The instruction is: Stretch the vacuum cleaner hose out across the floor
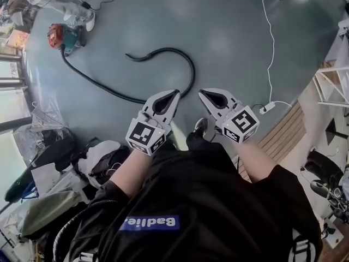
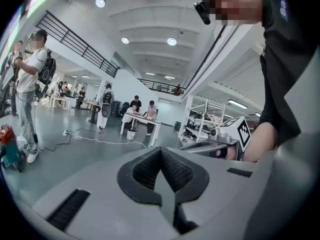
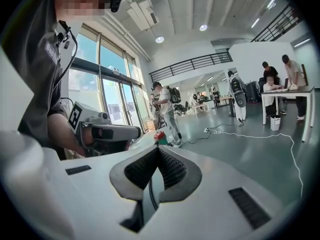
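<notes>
Grey glossy floor (image 1: 229,31) of an open hall, mostly bare. Nearest, well short of the vacuum cleaner (image 1: 62,36): left gripper (image 1: 175,94) and right gripper (image 1: 202,93) side by side, both pressed together on nothing, one dark shoe (image 1: 200,125) just behind them. Further on, black hose (image 1: 192,72) running from the vacuum cleaner toward the grippers, then hooking back to a free end about midway. Likely trouble: reaching down with jaws unopened and merely nudging the hose; pinching at the bend rather than the free end, leaving the hook in place; pulling hard enough to drag the vacuum cleaner along. Well right of the vacuum cleaner, white cable (image 1: 271,53), a snag or trip risk. Just beyond the vacuum cleaner, bystander's feet (image 1: 87,19), in the path of any slide.
</notes>
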